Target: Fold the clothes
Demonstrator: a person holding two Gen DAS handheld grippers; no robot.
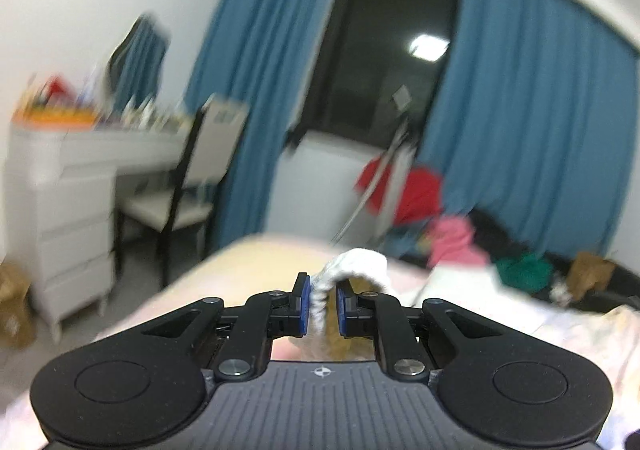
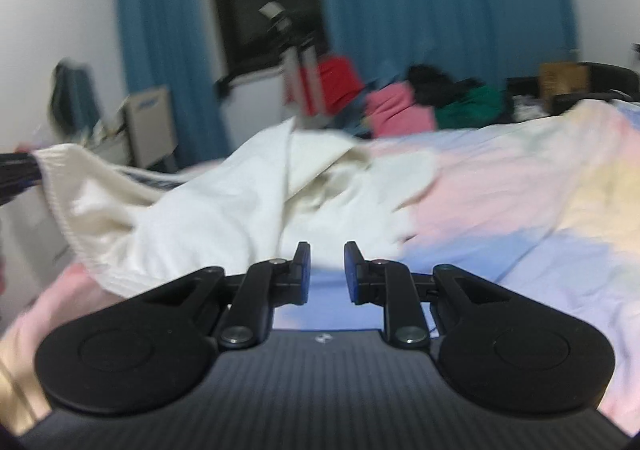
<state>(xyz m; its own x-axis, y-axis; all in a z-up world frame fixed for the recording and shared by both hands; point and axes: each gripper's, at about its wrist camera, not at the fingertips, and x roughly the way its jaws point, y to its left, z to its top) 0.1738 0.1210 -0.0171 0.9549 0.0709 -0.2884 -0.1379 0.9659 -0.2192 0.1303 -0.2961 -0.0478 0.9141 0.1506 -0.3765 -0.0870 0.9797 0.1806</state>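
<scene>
A cream-white garment (image 2: 248,190) lies bunched on the pastel bedsheet (image 2: 500,190). Its ribbed hem (image 2: 60,210) is lifted off the bed at the far left of the right wrist view, where dark fingers (image 2: 16,170) hold it. In the left wrist view my left gripper (image 1: 322,306) is shut on that ribbed white hem (image 1: 352,266), which arches up out of the blue pads. My right gripper (image 2: 327,274) hovers low over the sheet just in front of the garment. Its jaws stand a little apart with nothing between them.
A pile of red, pink, green and black clothes (image 2: 416,106) sits at the bed's far side, by blue curtains (image 2: 440,10). A tripod (image 1: 380,178) stands near it. To the left of the bed are a white dresser (image 1: 60,210) and a chair (image 1: 188,194).
</scene>
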